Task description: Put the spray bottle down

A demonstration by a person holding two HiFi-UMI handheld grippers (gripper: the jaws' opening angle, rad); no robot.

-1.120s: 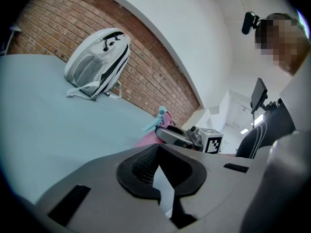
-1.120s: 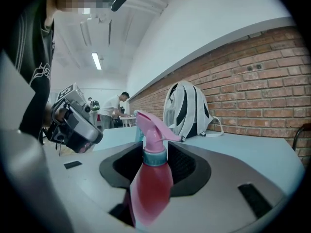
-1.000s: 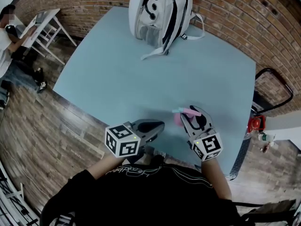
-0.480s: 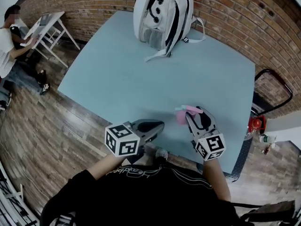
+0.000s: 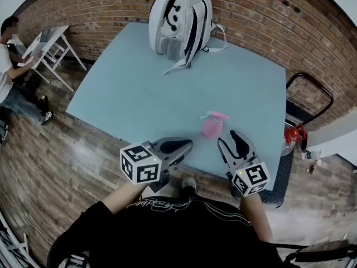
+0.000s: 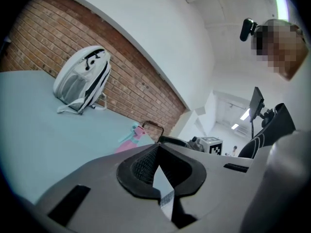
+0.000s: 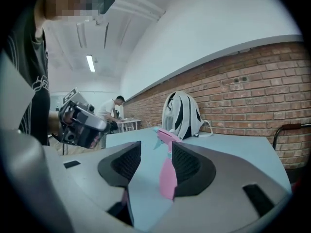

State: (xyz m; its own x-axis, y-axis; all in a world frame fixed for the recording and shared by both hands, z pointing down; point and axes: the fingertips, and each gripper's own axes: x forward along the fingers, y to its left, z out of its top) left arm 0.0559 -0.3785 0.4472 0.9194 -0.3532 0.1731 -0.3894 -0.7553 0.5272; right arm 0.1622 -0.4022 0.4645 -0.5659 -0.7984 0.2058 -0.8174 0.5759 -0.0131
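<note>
Pink spray bottle, turquoise trigger on top, stood upright on the pale blue table, close to the near edge and toward its right corner. The right gripper had just been opening its jaws. They stood spread wide with nothing pinched, and the bottle sat just beyond the tips, apart from them. The left gripper hung at the near edge, jaws pressed together, empty. A white backpack stood by the far edge, well apart, and open tabletop stretched between it and the bottle.
</note>
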